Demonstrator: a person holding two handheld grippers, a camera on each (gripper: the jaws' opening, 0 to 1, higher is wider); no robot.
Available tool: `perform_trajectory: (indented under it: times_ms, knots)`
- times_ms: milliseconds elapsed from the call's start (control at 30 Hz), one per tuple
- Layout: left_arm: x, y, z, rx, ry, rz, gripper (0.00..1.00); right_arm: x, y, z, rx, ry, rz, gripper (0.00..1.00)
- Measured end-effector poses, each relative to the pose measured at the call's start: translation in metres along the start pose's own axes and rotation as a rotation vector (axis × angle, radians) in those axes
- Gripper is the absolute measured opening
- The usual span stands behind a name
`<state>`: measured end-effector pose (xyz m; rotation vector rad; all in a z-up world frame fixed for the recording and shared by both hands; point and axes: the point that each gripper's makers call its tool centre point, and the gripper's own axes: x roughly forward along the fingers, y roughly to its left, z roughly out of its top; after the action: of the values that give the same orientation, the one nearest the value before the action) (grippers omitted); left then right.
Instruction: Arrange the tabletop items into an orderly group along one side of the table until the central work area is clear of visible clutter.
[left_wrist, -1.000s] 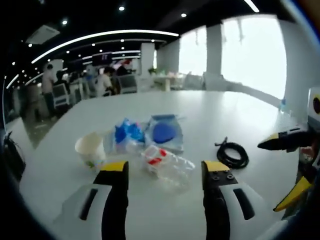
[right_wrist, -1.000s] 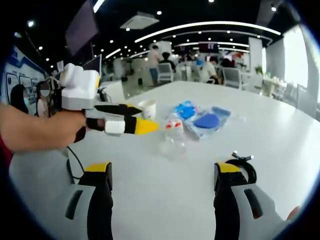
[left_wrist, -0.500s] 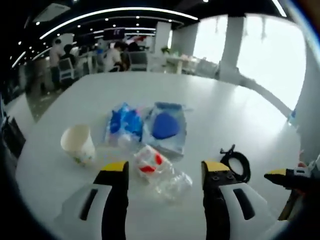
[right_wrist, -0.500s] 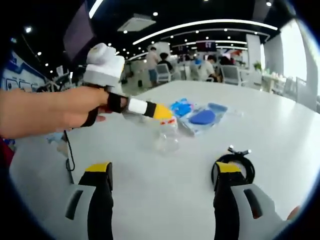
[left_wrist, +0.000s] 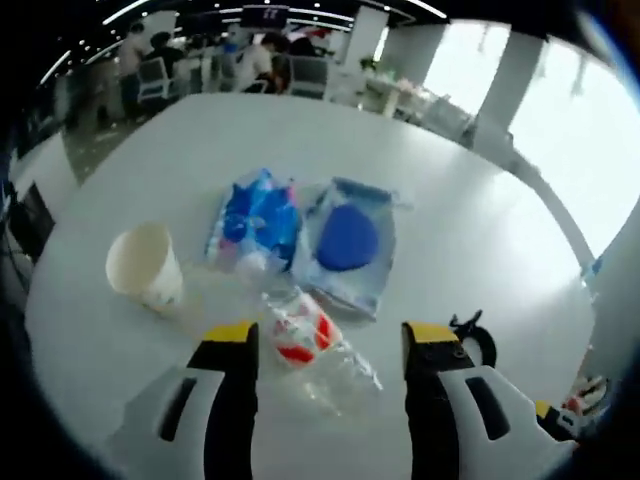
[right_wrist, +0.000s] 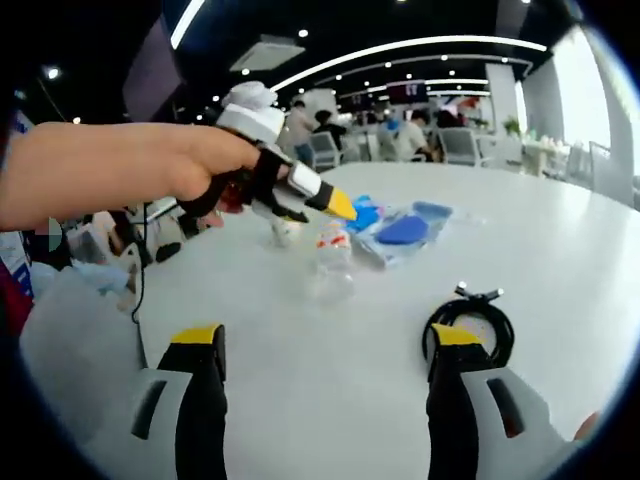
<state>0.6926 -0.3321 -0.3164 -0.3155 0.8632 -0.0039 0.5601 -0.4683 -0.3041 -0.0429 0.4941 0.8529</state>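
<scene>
A crushed clear plastic bottle (left_wrist: 310, 340) with a red label lies on the white table (left_wrist: 470, 210), between the jaws of my left gripper (left_wrist: 330, 335), which hovers above it, open. Beyond it lie two blue packets (left_wrist: 255, 215) (left_wrist: 350, 240) side by side. A paper cup (left_wrist: 145, 268) stands to their left, and a black cable coil (left_wrist: 476, 340) lies on the right. In the right gripper view, a hand holds the left gripper (right_wrist: 335, 203) above the bottle (right_wrist: 330, 265). My right gripper (right_wrist: 328, 340) is open and empty, with the cable coil (right_wrist: 470, 322) by its right jaw.
Office chairs and people (left_wrist: 250, 55) sit beyond the table's far edge. The person's forearm (right_wrist: 110, 170) reaches in from the left in the right gripper view. Bare tabletop (right_wrist: 310, 390) lies in front of my right gripper.
My left gripper has risen, moved forward and tilted down over the bottle and packets. The right gripper has almost left the left gripper view. The items have not moved.
</scene>
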Motion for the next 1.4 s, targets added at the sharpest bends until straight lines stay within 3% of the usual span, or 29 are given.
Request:
perform_trajectory:
  times_ms: [67,500,733,1400]
  knots:
    - [0.004,0.001,-0.008,-0.079,0.052,-0.001,0.55,0.000,-0.001,-0.003,0.009,0.001,0.000,0.82]
    - [0.022,0.009,-0.008,-0.099,0.119,0.051,0.52,0.001,-0.003,-0.010,0.034,-0.004,-0.003,0.81]
    - [0.028,0.014,-0.016,-0.107,0.160,0.070,0.51,0.003,-0.007,-0.010,0.041,-0.009,-0.005,0.81]
    - [0.036,0.026,-0.029,-0.122,0.216,0.093,0.45,0.005,-0.010,-0.009,0.049,-0.014,-0.003,0.80]
